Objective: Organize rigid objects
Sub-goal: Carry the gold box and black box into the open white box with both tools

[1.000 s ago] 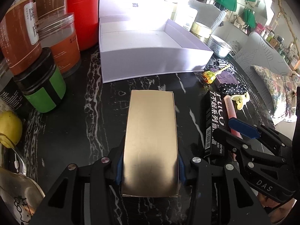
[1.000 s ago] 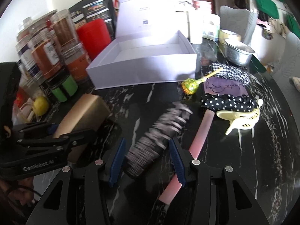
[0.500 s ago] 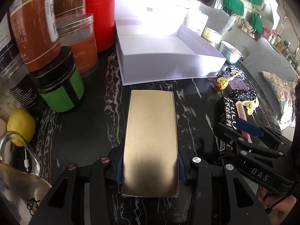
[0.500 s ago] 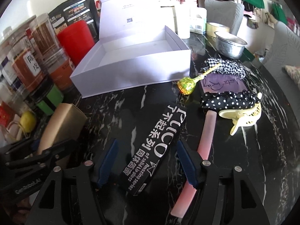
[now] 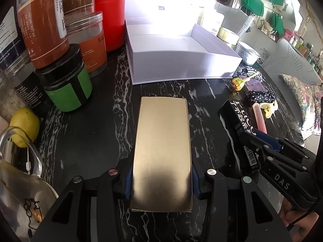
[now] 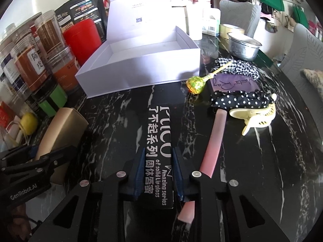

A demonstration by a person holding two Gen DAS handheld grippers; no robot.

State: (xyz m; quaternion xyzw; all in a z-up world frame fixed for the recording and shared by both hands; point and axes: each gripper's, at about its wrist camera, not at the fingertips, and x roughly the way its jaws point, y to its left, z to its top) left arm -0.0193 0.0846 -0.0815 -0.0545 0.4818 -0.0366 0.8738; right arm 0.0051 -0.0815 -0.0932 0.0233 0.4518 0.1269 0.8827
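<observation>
Left tongs [image 5: 161, 178]: clamped on gold box [image 5: 162, 151], blue pads against both long sides, box lengthwise w/ far end toward white box [image 5: 181, 64].
Right tongs [image 6: 158, 173]: closed on black lip-gloss box [image 6: 159, 149], white lettering up, gripped at near half; far end pointing at white box front wall. Can't tell if either box is lifted off desk [image 6: 262, 161].
White box: open, lid upright behind, toward far edge of desk; interior bare.
Pink stick [image 6: 214, 141]: flat on desk just beside black box, right side.
Lollipop [image 6: 195, 84], purple card [image 6: 232, 82], polka-dot scrunchie [image 6: 242, 98], yellow hair clip [image 6: 258, 119]: clustered toward right edge, near white box corner.
Jars [image 5: 66, 80], red canister [image 5: 110, 18], lemon [image 5: 25, 126]: grouped along left edge.
Metal bowl [image 6: 244, 46]: far right corner area.
</observation>
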